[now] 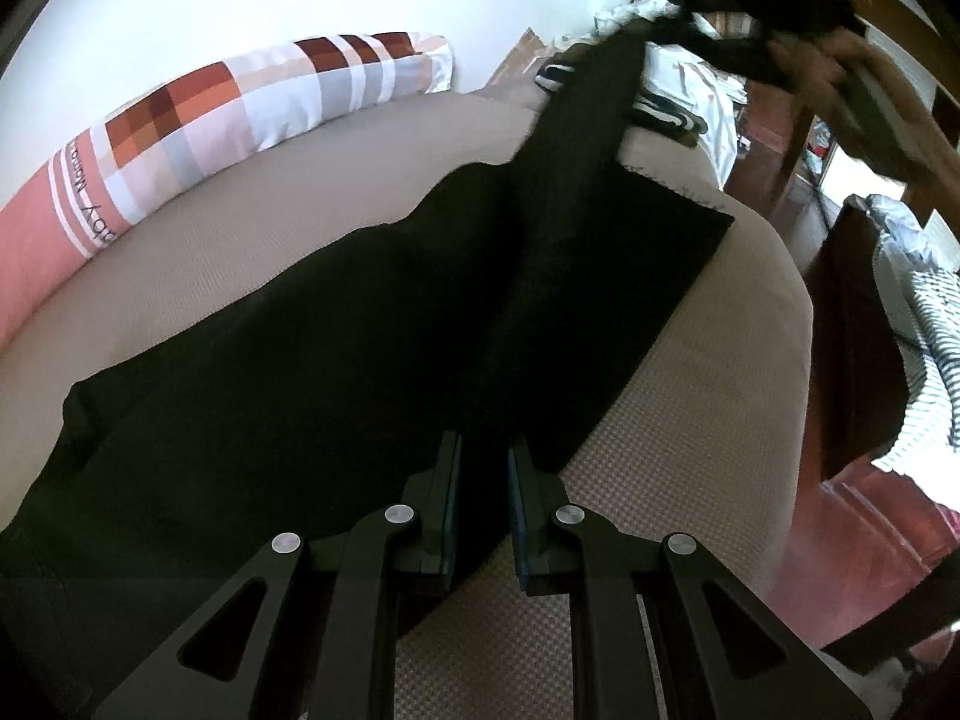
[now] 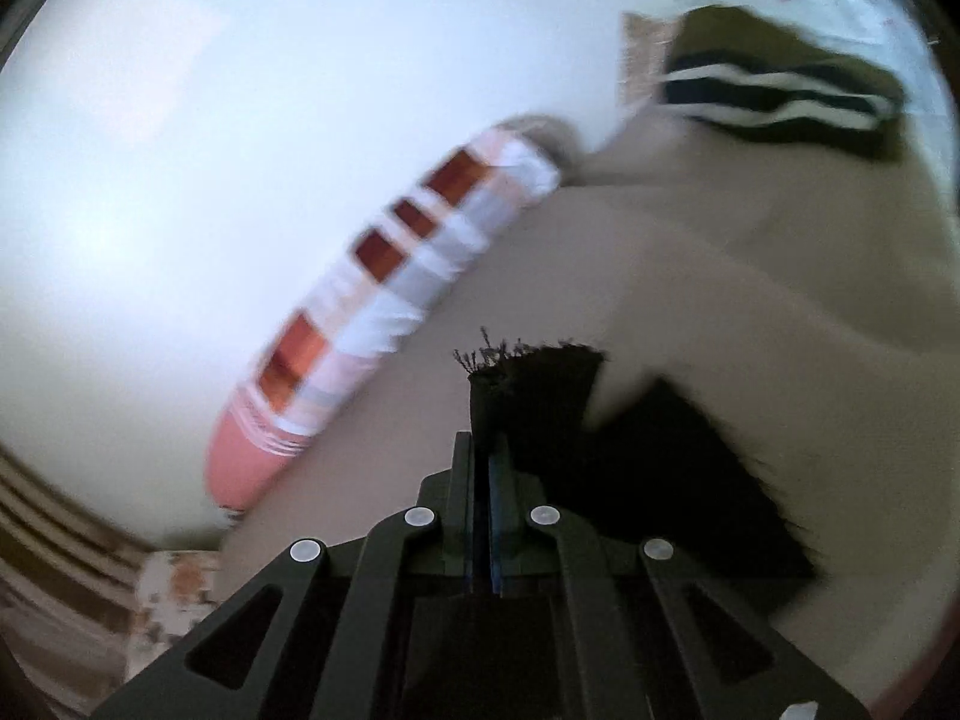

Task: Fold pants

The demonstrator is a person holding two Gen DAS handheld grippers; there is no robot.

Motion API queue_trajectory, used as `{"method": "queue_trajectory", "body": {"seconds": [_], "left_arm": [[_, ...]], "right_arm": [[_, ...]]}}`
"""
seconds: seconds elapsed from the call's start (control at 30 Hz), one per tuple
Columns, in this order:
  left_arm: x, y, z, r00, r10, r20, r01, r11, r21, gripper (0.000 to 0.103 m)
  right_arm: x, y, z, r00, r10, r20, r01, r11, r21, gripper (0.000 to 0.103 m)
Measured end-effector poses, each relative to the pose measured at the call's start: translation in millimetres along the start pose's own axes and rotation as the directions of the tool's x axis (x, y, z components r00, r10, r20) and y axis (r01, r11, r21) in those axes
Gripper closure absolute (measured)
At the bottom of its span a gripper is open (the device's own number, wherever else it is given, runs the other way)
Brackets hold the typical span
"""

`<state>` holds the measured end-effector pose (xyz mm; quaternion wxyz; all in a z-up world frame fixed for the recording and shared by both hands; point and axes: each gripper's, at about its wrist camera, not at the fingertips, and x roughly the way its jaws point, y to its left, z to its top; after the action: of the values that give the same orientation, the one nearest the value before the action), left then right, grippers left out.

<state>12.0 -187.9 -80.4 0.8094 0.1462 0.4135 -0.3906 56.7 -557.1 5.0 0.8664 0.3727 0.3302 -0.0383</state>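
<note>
Black pants [image 1: 384, 312] lie spread on a beige bed [image 1: 252, 240]. One leg [image 1: 576, 180] is pulled up taut from near my left gripper toward the far upper right. My left gripper [image 1: 485, 456] has a narrow gap between its jaws, and the black fabric runs through that gap. In the left wrist view the right gripper [image 1: 780, 6] is far off at the top right, blurred, with the leg's end in it. In the right wrist view my right gripper [image 2: 485, 450] is shut on the frayed hem of the black pants [image 2: 528, 384], held above the bed [image 2: 750, 276].
A long checked bolster pillow [image 1: 240, 102] lies along the white wall; it also shows in the right wrist view [image 2: 384, 300]. A folded dark striped garment [image 1: 660, 111] and white clothes lie at the bed's far end. Wooden furniture and red floor [image 1: 852, 516] are to the right.
</note>
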Motion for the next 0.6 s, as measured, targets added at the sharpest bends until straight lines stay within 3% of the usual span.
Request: {"method": "queue_trajectory", "body": {"seconds": [0.17, 0.27, 0.47, 0.6], "left_arm": [[7.2, -3.9, -6.6, 1.0, -0.001, -0.023, 0.002, 0.999, 0.042, 0.088], [11.9, -8.2, -10.7, 0.999, 0.006, -0.039, -0.003, 0.996, 0.084, 0.088], [6.9, -6.4, -9.7, 0.999, -0.028, -0.041, 0.031, 0.996, 0.087, 0.089], [12.8, -5.8, -13.8, 0.996, -0.019, -0.082, 0.026, 0.995, 0.094, 0.089]], "right_arm": [[-5.2, -75.4, -46.3, 0.984, -0.165, -0.063, 0.172, 0.978, 0.12, 0.099], [4.3, -105.5, -67.4, 0.971, -0.213, -0.109, 0.229, 0.96, 0.161, 0.099], [3.8, -106.4, -72.4, 0.964, -0.247, -0.098, 0.258, 0.958, 0.129, 0.1], [15.3, -108.7, -77.8, 0.946, -0.297, -0.129, 0.311, 0.945, 0.104, 0.1]]}}
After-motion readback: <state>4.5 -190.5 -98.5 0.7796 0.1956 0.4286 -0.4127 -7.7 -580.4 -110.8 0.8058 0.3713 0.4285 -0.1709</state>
